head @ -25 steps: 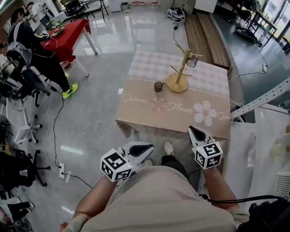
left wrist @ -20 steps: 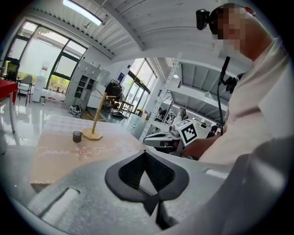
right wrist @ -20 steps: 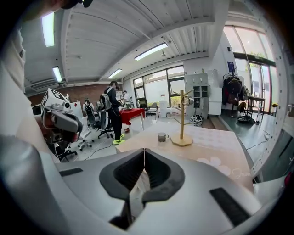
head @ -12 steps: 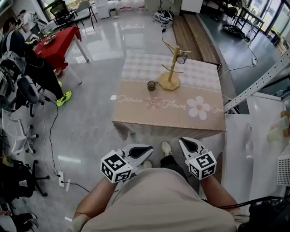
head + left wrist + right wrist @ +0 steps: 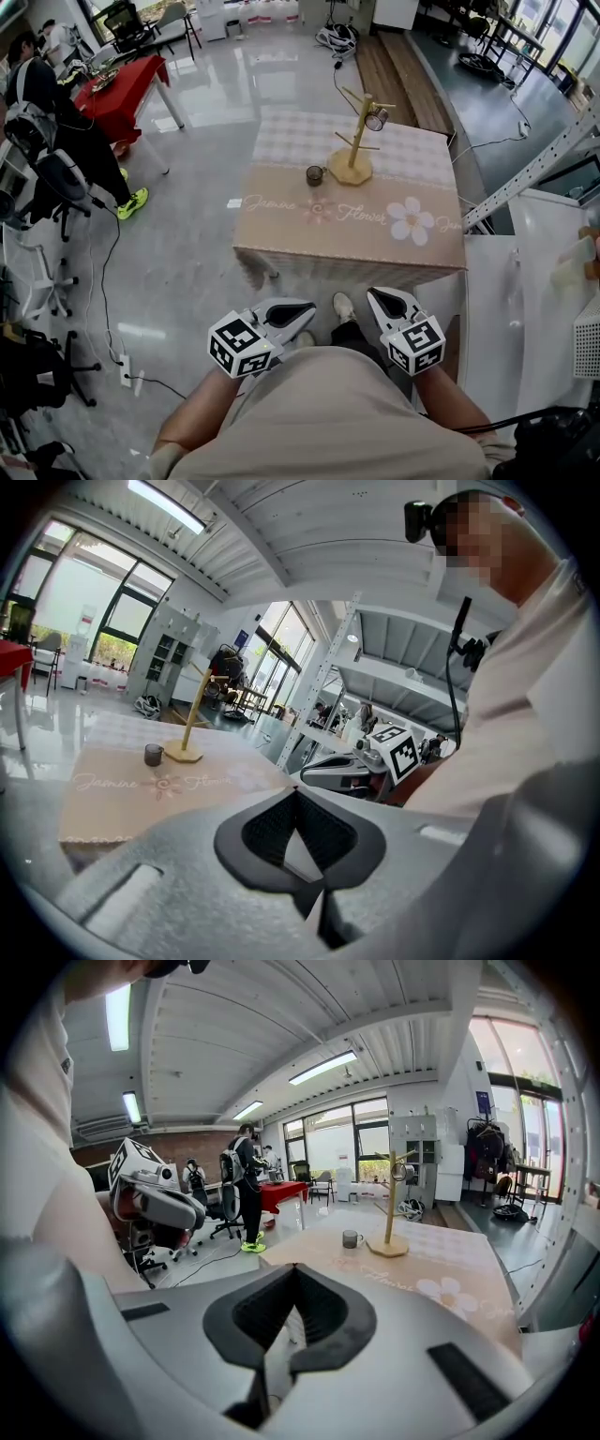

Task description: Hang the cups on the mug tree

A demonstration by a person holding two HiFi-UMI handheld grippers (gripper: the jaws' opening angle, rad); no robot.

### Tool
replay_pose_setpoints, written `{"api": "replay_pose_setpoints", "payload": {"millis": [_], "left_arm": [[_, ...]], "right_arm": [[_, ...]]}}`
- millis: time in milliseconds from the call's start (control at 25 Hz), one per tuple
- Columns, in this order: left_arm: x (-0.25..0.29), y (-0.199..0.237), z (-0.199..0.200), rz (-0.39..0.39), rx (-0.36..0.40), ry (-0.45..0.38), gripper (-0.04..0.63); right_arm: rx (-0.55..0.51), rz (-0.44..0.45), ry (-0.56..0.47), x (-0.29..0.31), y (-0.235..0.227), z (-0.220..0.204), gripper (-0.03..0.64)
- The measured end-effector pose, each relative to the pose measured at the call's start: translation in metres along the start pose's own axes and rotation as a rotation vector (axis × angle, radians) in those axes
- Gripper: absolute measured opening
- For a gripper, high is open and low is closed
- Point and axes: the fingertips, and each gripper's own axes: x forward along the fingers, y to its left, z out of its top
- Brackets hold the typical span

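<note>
A wooden mug tree [image 5: 357, 141] stands on the far half of a beige cloth-covered table [image 5: 347, 234]. One shiny cup [image 5: 378, 119] hangs on its upper right peg. A dark cup [image 5: 315, 175] sits on the cloth just left of the tree's base. Both grippers are held close to the person's torso, well short of the table. My left gripper [image 5: 302, 308] is shut and empty, and so is my right gripper [image 5: 381, 300]. The right gripper view shows the tree [image 5: 392, 1206], the dark cup [image 5: 351, 1238] and its own jaws [image 5: 295, 1277] together. The left gripper view shows the tree [image 5: 192, 724] and the dark cup [image 5: 153, 754] far off.
A red table [image 5: 122, 89], seated people and office chairs [image 5: 56, 178] fill the left side. Cables and a power strip [image 5: 127, 361] lie on the glossy floor. A white surface [image 5: 525, 309] and a slanted metal rail [image 5: 525, 178] stand to the right of the table.
The head view has shifted, so the table now sits slightly higher and more to the left. My right gripper has drawn a little left and down, closer to the torso. The cups have not moved.
</note>
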Motion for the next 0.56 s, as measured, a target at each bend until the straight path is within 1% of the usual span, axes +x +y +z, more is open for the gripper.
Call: {"api": "replay_pose_setpoints", "payload": {"millis": [560], "left_arm": [[-0.023,-0.002,-0.012,0.02,-0.018,-0.016,0.008]], "right_arm": [[-0.035,0.023,0.003,0.005,0.027,0.004,0.014]]}}
